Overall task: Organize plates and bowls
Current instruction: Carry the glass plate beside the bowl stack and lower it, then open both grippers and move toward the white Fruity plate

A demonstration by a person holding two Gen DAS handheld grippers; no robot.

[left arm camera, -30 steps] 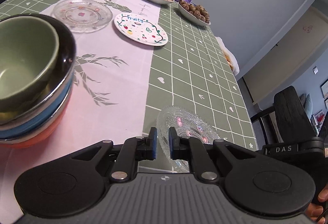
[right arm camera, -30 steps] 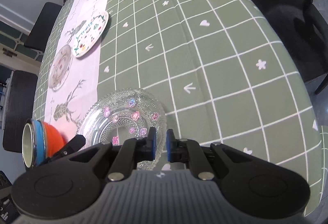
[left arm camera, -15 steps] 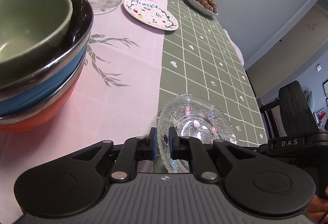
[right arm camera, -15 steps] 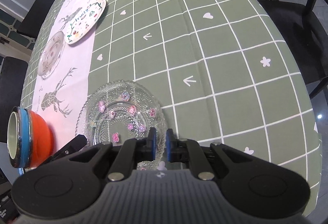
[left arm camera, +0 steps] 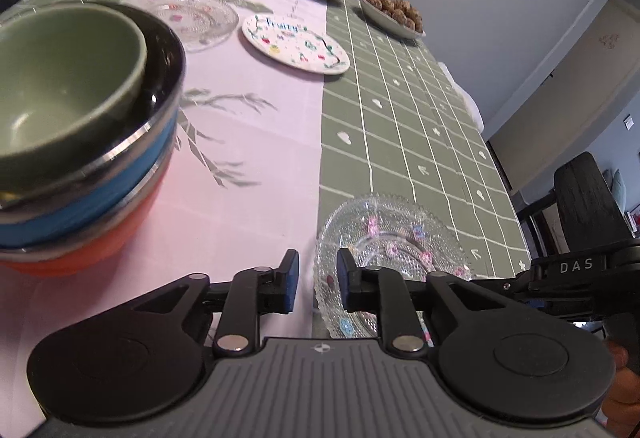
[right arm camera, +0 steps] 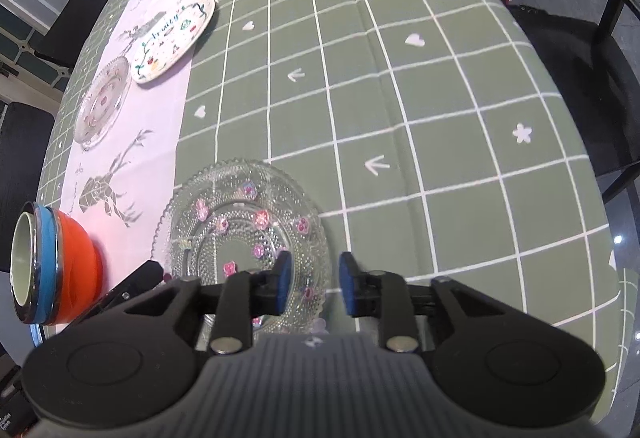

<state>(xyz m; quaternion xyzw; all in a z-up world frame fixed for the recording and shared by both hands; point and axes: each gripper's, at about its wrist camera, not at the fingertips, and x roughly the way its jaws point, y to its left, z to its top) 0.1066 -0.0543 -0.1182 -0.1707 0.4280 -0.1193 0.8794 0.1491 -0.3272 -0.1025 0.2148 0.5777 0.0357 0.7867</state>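
Both claws, left [left arm camera: 313, 286] and right [right arm camera: 314, 284], spread at the glass plate's [right arm camera: 240, 230] near rim on the green-checked worktop [right arm camera: 420, 97].

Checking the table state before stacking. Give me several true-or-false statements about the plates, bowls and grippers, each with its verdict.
1. Both grippers are open. True: the left gripper and right gripper each show a gap.
2. The near glass plate lies on the table. True.
3. The green bowl sits under the orange bowl. False: it nests on top, above a blue bowl.
4. The "Fruity's" plate is stacked on the far glass plate. False: they lie side by side.
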